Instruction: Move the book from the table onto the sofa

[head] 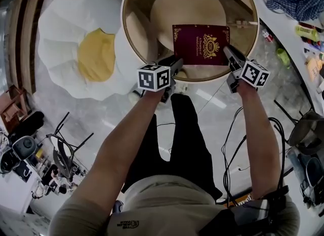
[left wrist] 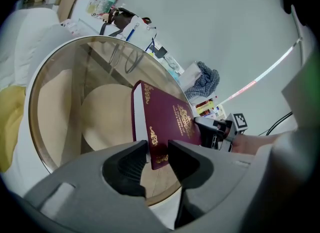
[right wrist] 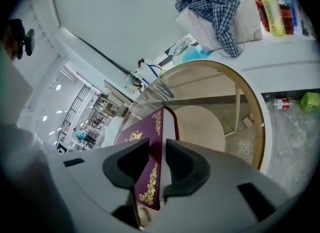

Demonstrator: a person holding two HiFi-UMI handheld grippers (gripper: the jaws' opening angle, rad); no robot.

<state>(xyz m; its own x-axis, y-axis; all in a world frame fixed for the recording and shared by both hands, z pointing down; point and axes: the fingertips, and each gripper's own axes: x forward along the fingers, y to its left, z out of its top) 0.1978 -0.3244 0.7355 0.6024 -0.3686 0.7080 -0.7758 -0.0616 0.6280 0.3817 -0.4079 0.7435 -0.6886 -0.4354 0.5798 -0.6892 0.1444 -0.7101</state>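
Both book (head: pixel 200 45) corners at table (head: pixel 125 27) rim pinched by left gripper (head: pixel 176 63), right gripper (head: pixel 228 52) fingers.

Round glass-topped table (head: pixel 125 32), wooden rim, maroon book (head: pixel 201 44) near its edge

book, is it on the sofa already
No, the book lies flat at the near edge of the round glass table, not on the white and yellow sofa beside it.

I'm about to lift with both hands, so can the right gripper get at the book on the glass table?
Probably yes: a corner of the book sits between the jaws of the right gripper, which look closed on it; nothing blocks the way.
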